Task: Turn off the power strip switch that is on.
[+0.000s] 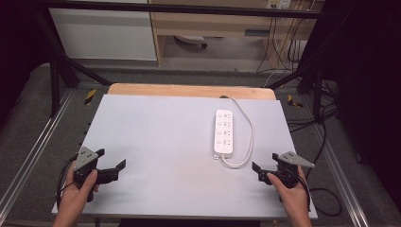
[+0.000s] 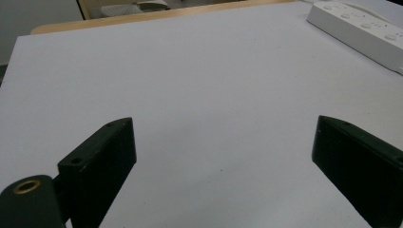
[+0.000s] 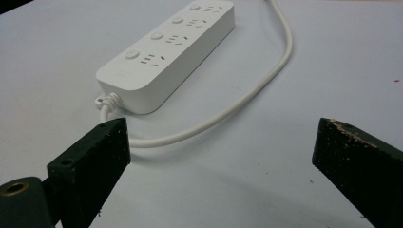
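Holding both tongs low over the near edge of the tabletop [image 1: 156,142], I have nothing gripped in either one. My left tongs [image 1: 113,163] stand wide apart over bare surface, and my right tongs [image 1: 265,166] are spread just as wide, empty too.

What I am after is the white power strip [image 1: 224,131]. It lies on the right half of the tabletop, ahead of my right tongs and slightly toward the middle, with its long axis running away from me. Its near end, where the white cord [image 1: 249,137] leaves the body, points back toward me; the cord loops out just beside that end and then runs up along the strip's right side toward the far edge. In the right gripper view the strip [image 3: 166,57] sits just beyond the open jaws, slanting away, with the cord [image 3: 237,104] crossing between. My right hand is clearly nearer; the left is well apart from it.

I can see four round buttons beside the socket groups, but no brand or lettering I can read.
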`<action>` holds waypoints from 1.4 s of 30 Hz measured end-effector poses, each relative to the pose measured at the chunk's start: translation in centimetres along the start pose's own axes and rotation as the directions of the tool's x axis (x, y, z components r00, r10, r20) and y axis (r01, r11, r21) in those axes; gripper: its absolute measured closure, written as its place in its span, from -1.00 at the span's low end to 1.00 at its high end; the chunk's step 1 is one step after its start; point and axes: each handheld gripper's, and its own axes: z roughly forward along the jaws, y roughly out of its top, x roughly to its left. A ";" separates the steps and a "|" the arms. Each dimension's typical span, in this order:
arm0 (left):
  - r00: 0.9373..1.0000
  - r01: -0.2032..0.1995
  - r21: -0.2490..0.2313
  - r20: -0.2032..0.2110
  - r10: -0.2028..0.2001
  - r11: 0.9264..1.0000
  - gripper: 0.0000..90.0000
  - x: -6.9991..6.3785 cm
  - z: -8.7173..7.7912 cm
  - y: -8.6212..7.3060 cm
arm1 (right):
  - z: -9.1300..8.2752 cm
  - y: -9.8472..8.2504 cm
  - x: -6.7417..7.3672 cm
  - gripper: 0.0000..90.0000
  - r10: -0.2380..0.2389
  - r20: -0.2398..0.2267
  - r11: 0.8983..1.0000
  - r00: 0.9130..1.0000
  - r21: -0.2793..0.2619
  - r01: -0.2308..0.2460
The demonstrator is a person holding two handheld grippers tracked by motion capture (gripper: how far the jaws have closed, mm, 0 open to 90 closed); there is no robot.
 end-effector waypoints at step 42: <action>1.000 0.001 0.013 0.002 -0.001 1.000 -0.88 -0.1 0.1 -0.2 | 0.0 3.6 1.9 -0.82 -0.036 -0.060 0.999 0.998 0.007 0.036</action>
